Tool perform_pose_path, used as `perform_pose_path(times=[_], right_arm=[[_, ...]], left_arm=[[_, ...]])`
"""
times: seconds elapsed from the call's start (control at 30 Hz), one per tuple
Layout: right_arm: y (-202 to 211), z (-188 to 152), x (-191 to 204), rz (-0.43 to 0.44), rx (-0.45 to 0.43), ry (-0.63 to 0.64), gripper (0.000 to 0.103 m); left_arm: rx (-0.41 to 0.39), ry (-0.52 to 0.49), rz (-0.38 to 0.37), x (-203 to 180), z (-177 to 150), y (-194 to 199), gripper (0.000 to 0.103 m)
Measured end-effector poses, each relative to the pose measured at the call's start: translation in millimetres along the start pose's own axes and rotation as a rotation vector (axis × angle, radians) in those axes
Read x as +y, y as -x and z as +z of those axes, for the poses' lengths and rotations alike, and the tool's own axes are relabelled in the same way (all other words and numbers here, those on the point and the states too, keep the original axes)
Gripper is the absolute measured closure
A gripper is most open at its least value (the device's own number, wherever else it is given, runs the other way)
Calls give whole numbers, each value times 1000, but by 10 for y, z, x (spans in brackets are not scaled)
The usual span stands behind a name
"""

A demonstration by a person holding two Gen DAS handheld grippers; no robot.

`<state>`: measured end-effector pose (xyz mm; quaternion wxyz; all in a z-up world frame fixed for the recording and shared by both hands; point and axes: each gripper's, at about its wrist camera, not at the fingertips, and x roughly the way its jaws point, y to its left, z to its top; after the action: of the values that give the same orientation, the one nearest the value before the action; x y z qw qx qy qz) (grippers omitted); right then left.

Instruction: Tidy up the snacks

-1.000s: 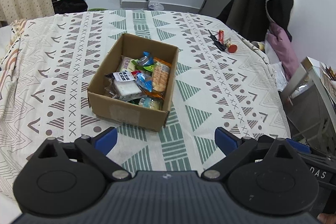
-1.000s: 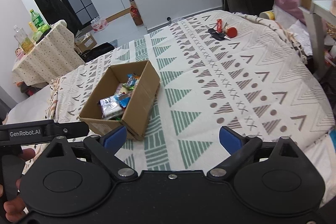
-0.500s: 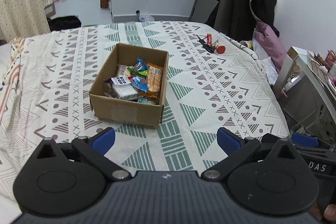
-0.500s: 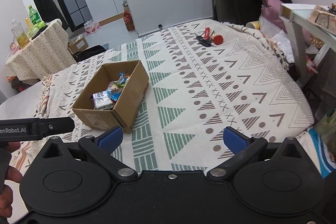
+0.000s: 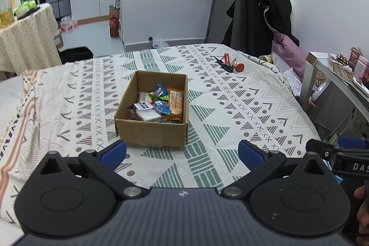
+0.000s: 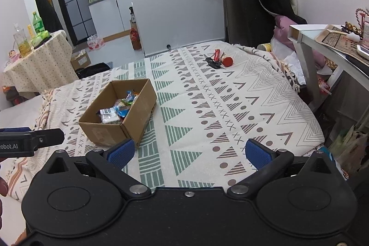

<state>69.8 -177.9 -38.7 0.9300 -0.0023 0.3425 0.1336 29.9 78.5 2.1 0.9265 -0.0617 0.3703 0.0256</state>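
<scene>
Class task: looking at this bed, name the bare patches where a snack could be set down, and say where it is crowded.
Free: the bedspread between the cardboard box and the keys, and the stretch left of the box. Crowded: inside the box, full of snack packets.
</scene>
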Motion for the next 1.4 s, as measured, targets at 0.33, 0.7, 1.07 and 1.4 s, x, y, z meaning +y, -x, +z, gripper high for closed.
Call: perform_pose_path(times=[0.33,0.7,1.07,1.4], right_arm=[[84,-146,25,-22,-24,13,0],[102,-157,23,-3,-30,-1,0],[122,-132,15,-8,-39,-7,0],[152,-114,3,-4,-48,-17,0]], left_arm=[[-15,-27,1,-11,-105,85,0],[-10,-33,2,-4,-130,78,1],[-7,-35,1,-5,-115,60,0],[-14,-38,-2,-9,-110,71,0]])
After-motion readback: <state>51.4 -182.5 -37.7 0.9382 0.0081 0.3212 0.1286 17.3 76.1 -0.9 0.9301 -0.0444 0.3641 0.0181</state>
